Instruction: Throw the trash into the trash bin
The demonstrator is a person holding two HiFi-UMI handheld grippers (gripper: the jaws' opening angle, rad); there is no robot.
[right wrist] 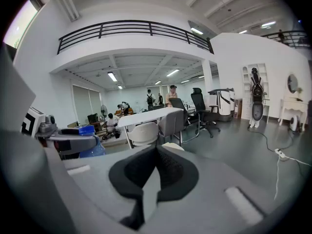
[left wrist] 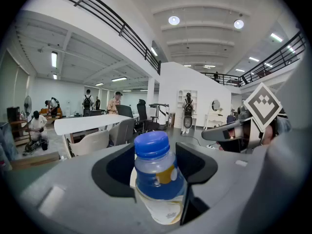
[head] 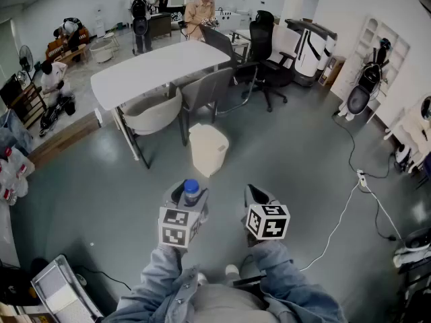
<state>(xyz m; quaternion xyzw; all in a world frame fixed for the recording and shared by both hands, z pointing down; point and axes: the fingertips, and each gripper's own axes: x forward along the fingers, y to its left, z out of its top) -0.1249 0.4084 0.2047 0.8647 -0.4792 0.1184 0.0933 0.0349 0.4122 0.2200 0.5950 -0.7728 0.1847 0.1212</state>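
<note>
A clear plastic bottle (head: 191, 190) with a blue cap and blue label stands upright in my left gripper (head: 189, 196), whose jaws are shut on its body. The left gripper view shows the bottle (left wrist: 156, 177) filling the gap between the black pads. The cream trash bin (head: 207, 150) stands on the grey floor straight ahead of both grippers, with a gap of floor between. My right gripper (head: 260, 195) is level with the left one and holds nothing. In the right gripper view its jaws (right wrist: 153, 172) are shut and the bin's top (right wrist: 171, 146) peeks just over them.
Behind the bin stands a white table (head: 158, 69) with a beige chair (head: 151, 113) and a grey chair (head: 205, 93). A black office chair (head: 266, 52) is farther right. A white cable and power strip (head: 360, 179) lie on the floor at right. Several people are at the back.
</note>
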